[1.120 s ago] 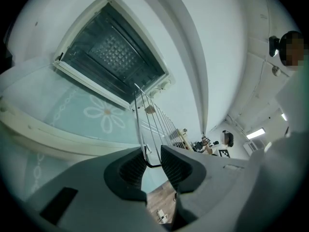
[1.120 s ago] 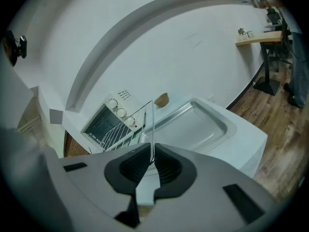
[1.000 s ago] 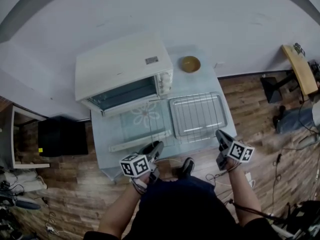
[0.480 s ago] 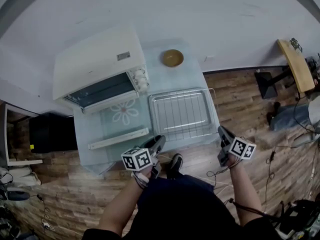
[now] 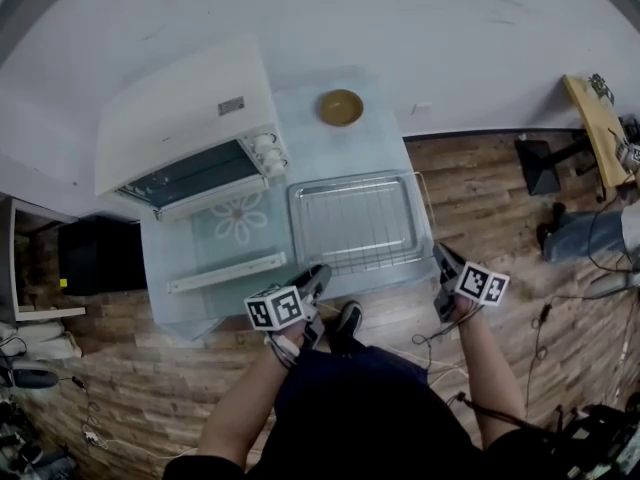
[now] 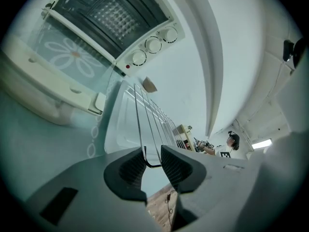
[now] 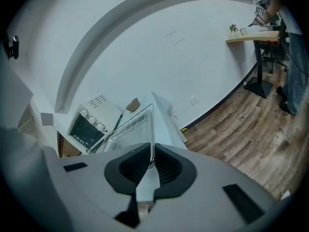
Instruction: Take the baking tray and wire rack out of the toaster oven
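The wire rack [image 5: 360, 223] lies over the silver baking tray [image 5: 294, 218] on the pale table, right of the white toaster oven [image 5: 185, 118]. The oven's glass door [image 5: 230, 238] hangs open and its cavity looks dark. My left gripper [image 5: 320, 271] is at the rack's near left corner. In the left gripper view the bent wire corner [image 6: 145, 115] sits between the pads of that gripper [image 6: 153, 166]. My right gripper [image 5: 440, 253] holds the rack's near right edge. In the right gripper view a thin wire [image 7: 133, 127] runs into its nearly closed jaws [image 7: 152, 163].
A brown bowl [image 5: 340, 107] stands at the back of the table [image 5: 385, 148] by the wall. A black cabinet [image 5: 95, 258] is left of the table. A wooden shelf [image 5: 590, 113] and a person's legs are at the far right. My shoe [image 5: 347, 320] is under the table's front edge.
The head view has swung, so the oven, table and tray now sit further left. Both grippers stay on the rack's near edge and have come closer to the tray's front rim.
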Demonstrator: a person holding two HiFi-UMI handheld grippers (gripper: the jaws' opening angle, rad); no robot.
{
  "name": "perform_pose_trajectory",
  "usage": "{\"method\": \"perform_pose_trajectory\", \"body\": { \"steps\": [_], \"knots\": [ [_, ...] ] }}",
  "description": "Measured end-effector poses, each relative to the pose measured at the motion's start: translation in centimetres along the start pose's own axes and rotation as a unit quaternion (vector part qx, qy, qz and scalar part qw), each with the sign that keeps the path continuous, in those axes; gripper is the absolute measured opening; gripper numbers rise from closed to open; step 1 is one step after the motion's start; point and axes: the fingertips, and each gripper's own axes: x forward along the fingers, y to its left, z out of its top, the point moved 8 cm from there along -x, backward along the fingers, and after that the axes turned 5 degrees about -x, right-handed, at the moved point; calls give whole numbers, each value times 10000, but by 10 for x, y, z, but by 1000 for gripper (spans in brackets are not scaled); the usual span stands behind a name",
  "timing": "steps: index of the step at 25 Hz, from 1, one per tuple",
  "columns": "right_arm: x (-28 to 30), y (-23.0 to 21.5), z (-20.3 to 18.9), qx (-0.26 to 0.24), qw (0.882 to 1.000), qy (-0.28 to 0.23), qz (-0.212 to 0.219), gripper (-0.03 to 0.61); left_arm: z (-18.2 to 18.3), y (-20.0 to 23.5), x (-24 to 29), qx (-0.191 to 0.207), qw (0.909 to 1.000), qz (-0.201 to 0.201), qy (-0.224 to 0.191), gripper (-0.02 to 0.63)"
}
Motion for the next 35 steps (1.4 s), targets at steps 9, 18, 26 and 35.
{"method": "perform_pose_trajectory", "body": {
  "steps": [9, 18, 26, 35],
  "knots": [
    [25, 1, 7, 199, 9998, 99, -1, 31, 7, 8, 1, -664, 9976, 112, -163, 87],
    [32, 5, 9, 510, 9986, 82, -72, 25, -3, 11, -6, -962, 9949, 288, 114, 106],
    [39, 5, 9, 340, 9992, 128, -181, 28, -5, 18, -22, -961, 9921, 650, 484, 248],
    [40, 5, 7, -63, 9976, 211, -661, 43, -9, 16, -46, -553, 9940, 688, 645, 250]
  ]
}}
